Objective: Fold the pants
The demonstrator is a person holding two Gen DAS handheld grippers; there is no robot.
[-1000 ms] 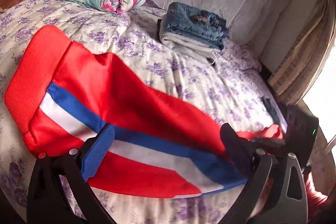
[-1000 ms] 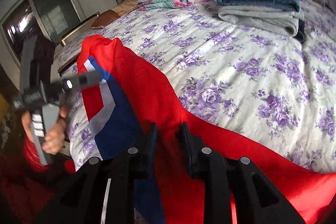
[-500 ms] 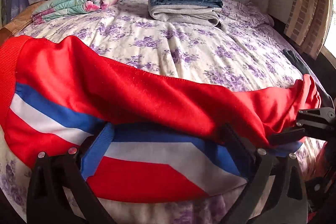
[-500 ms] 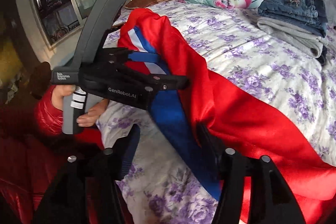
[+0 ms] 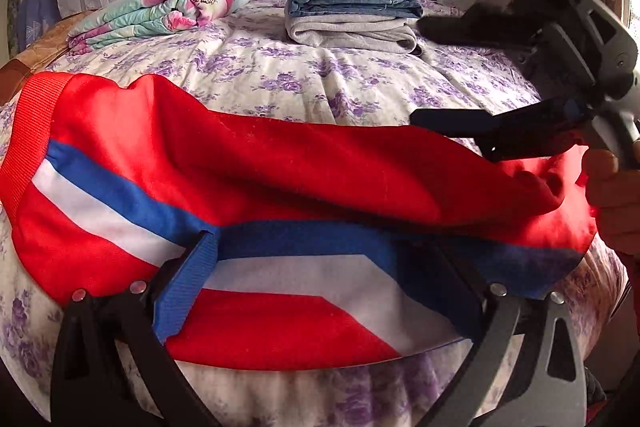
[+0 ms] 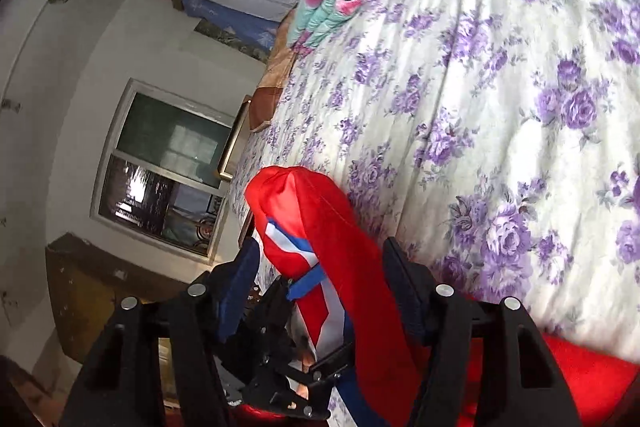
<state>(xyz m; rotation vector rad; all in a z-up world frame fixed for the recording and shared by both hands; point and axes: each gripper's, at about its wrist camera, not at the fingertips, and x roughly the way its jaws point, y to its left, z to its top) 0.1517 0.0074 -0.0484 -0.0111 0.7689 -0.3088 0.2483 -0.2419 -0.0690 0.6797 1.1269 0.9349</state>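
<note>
Lying crosswise | pants (image 5: 280,163) | waistband left | hems seemingly right

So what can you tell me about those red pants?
The pants look like soft, slightly shiny red fabric with a blue and white stripe down the side and a ribbed red waistband at the left. They lie lengthwise across the floral bed, rumpled. The open left gripper straddles the stripe; the open right gripper straddles the other end.
</note>
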